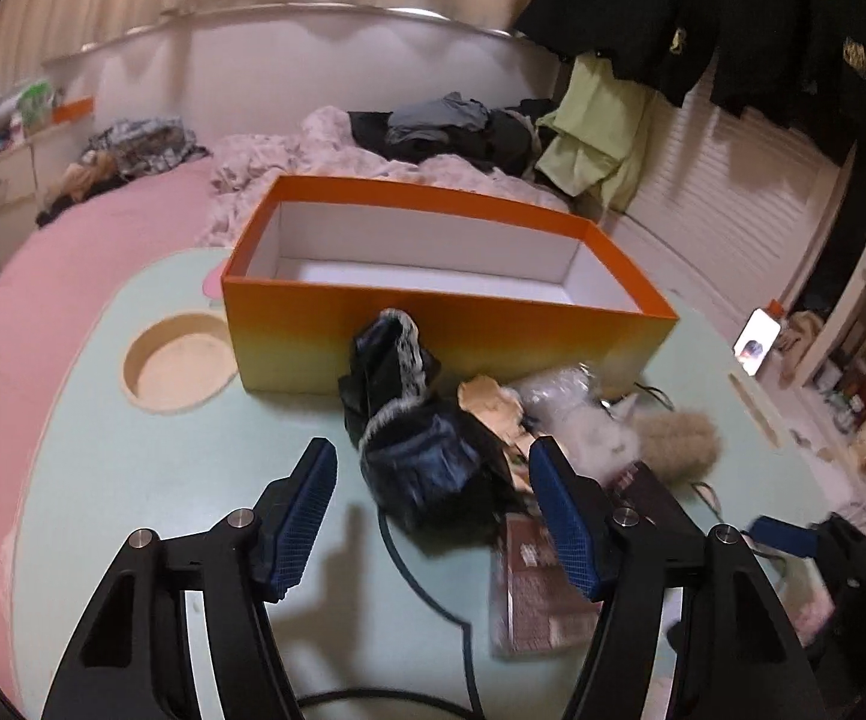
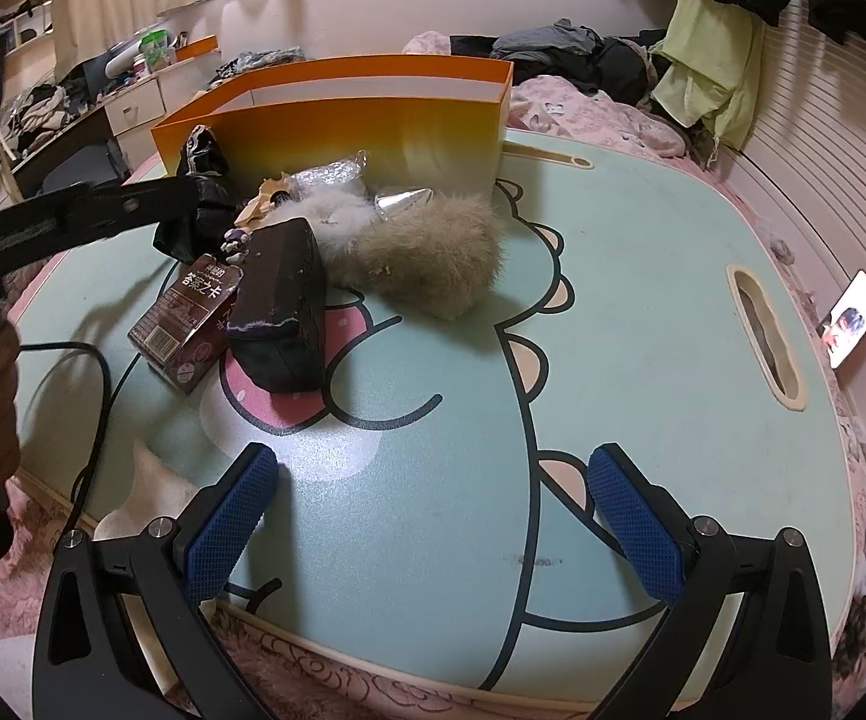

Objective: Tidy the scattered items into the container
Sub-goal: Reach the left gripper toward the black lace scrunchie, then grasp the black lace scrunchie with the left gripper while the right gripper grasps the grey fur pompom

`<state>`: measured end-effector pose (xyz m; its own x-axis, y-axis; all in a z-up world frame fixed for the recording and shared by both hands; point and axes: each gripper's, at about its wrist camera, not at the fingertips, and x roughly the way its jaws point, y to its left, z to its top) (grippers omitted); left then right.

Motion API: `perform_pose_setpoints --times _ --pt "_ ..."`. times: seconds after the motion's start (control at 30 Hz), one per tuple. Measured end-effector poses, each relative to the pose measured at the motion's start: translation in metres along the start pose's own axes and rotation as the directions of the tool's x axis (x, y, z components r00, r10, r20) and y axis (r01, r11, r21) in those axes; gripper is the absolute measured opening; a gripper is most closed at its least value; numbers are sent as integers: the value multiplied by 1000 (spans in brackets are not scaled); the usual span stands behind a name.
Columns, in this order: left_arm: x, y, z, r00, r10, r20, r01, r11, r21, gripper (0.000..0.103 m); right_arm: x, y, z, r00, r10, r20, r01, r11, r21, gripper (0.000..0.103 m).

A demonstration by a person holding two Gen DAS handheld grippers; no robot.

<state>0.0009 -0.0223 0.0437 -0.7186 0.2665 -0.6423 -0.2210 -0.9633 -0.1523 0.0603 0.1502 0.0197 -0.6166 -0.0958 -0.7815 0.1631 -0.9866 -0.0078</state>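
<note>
your left tool [image 1: 433, 468] straddles the black lace-trimmed cloth [image 1: 415, 450], pads not visibly pressing it. your right tool [image 2: 433, 504] hangs open over the bench [image 2: 643, 312].

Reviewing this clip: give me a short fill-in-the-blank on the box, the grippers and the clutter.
The box has a white inside and an ____ outside.
The dark bundle lies between the fingers of the ____ gripper.
Nothing lies between the fingers of the ____ gripper.
The box stands on a ____ lap table.

Answers: orange; left; right; mint-green
</note>
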Motion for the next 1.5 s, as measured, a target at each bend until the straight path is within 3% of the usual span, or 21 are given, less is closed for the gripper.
perform_pose_setpoints --times 0.03,0.07,0.13,0.27,0.33,0.43,0.53,0.57,0.63,0.77,0.93,1.0,1.03,1.07,1.17,1.33,1.5 --pt "4 -2 2 1000 2 -7 -2 1000 10 59 0 0 0 1000 0 0 0 1000 0 103" --pt "9 -2 3 1000 -5 -20 5 1000 10 43 0 0 0 1000 0 0 0 1000 0 103" --pt "17 1 2 999 -24 -46 24 1000 -4 36 0 0 0 1000 1 0 -1 1000 0 103" --pt "7 10 -2 999 -49 -15 49 999 -15 26 -1 -1 0 1000 8 6 -8 1000 4 103" --pt "-6 20 -9 998 -64 15 65 997 -46 26 -6 -6 -2 999 35 30 -37 998 45 103" --pt "-25 32 -20 997 -60 47 63 995 -72 25 -14 -30 -1 985 151 88 -164 972 168 102" --pt "-39 40 -30 997 -56 55 60 995 -78 25 -16 -47 8 982 138 126 -163 961 225 85" --pt "-41 42 -31 997 -56 53 60 995 -77 25 -16 -48 13 984 117 132 -144 967 211 78" --pt "-45 44 -32 997 -54 54 58 996 -75 25 -12 -42 27 986 90 137 -109 984 138 72" --pt "-47 48 -31 996 -55 63 61 994 -93 25 3 -25 48 989 104 103 -108 994 28 60" --pt "-44 54 -33 997 -49 62 56 992 -114 25 21 -22 66 989 130 72 -128 991 -26 58" --pt "-43 54 -34 997 -49 60 56 992 -114 25 24 -19 67 985 159 63 -157 987 -47 40" --pt "-43 54 -34 997 -51 61 58 992 -115 25 25 -19 66 983 174 57 -171 984 -53 24" --pt "-43 54 -34 997 -52 61 59 992 -115 25 25 -18 64 981 189 51 -186 981 -54 21" --pt "-45 51 -36 996 -59 62 65 992 -105 25 12 -22 53 973 217 80 -217 976 -18 20" --pt "-53 39 -37 994 -86 74 91 993 -79 25 -31 -31 40 967 173 189 -179 984 13 20" --pt "-50 21 -40 993 -108 54 110 993 -35 25 -34 -26 34 964 206 166 -211 978 12 20"
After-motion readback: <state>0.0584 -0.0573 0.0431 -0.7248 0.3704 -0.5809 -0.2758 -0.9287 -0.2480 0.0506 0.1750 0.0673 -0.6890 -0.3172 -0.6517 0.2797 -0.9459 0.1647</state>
